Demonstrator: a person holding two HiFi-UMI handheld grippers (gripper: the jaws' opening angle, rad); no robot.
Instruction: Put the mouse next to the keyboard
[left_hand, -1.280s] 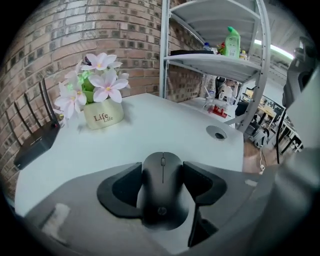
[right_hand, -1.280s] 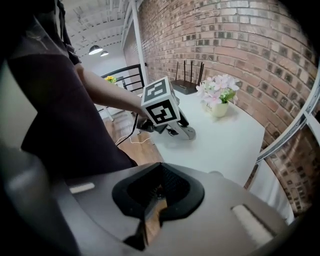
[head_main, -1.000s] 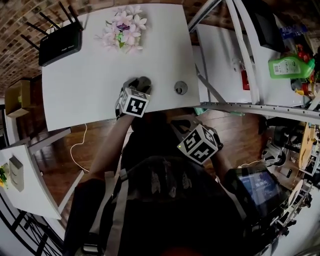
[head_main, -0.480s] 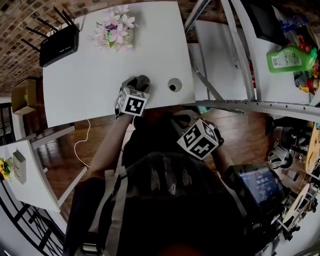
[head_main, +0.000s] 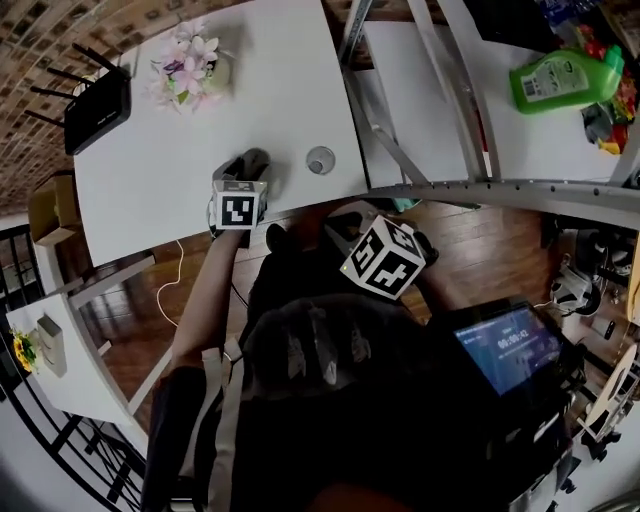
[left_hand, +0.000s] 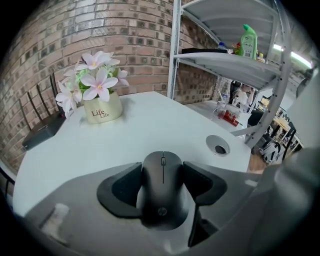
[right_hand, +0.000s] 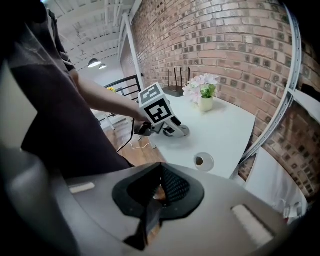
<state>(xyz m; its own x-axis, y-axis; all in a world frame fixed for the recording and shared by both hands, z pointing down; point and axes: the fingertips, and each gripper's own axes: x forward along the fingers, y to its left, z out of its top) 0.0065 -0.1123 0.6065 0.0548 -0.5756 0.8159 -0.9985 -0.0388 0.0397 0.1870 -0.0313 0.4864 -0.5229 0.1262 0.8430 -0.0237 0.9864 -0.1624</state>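
Observation:
A black mouse (left_hand: 162, 186) sits between the pads of my left gripper (left_hand: 162, 182), which is shut on it just above the white table (left_hand: 150, 125). In the head view this left gripper (head_main: 247, 168) is at the table's front edge, left of a round cable hole (head_main: 320, 160). My right gripper (right_hand: 159, 192) is shut with nothing in it. It hangs off the table over the wooden floor, close to the person's body, below its marker cube (head_main: 385, 258). No keyboard shows in any view.
A pot of pink flowers (head_main: 190, 65) and a black router (head_main: 95, 105) stand at the table's far side. A metal shelf rack (head_main: 450, 100) with a green bottle (head_main: 560, 70) is to the right. A lit screen (head_main: 510, 345) sits at the lower right.
The head camera has swung, so the table has slid left and up in view. My left gripper still holds the mouse at the table's front edge. The right gripper has hardly moved.

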